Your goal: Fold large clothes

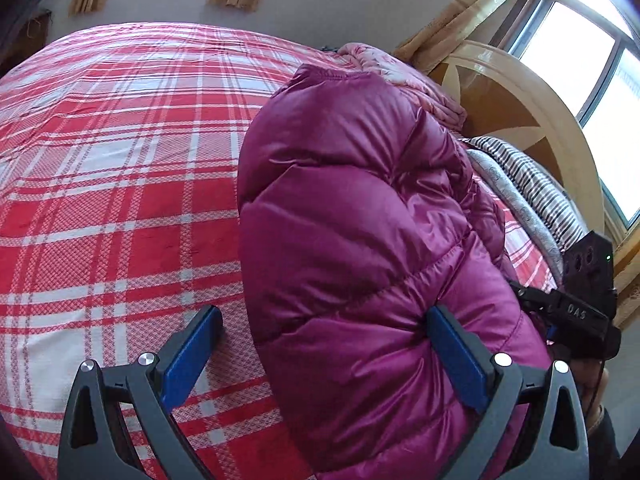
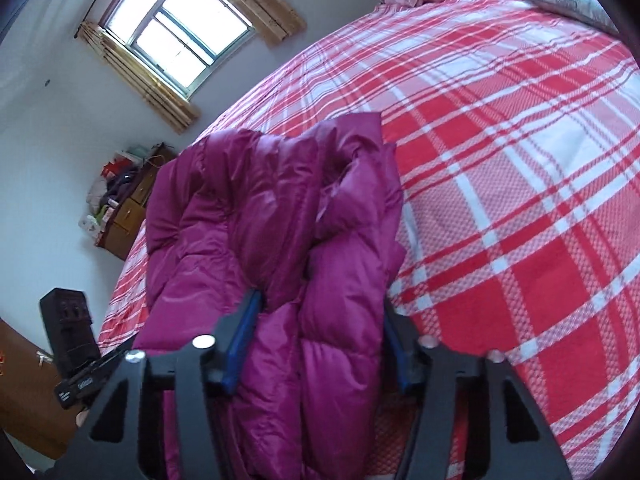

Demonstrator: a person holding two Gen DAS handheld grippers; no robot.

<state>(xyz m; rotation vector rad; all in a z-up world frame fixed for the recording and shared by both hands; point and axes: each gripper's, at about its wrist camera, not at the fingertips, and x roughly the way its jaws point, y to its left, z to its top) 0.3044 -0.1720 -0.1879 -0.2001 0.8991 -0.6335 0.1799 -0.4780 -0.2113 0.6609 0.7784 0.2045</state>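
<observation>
Right tongs (image 2: 316, 344) pinch puffy magenta down jacket (image 2: 280, 240); left tongs (image 1: 324, 344) spread. We judge it light, slippery, springy: grip seams.

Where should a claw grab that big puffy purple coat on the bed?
Probably a thick folded edge of the purple coat, coming in low from the near side of the bed. The padding bunches into fat ridges there, so both pads can squeeze around one. The right claw already straddles such a ridge; the left claw is open beside the coat's edge.
</observation>
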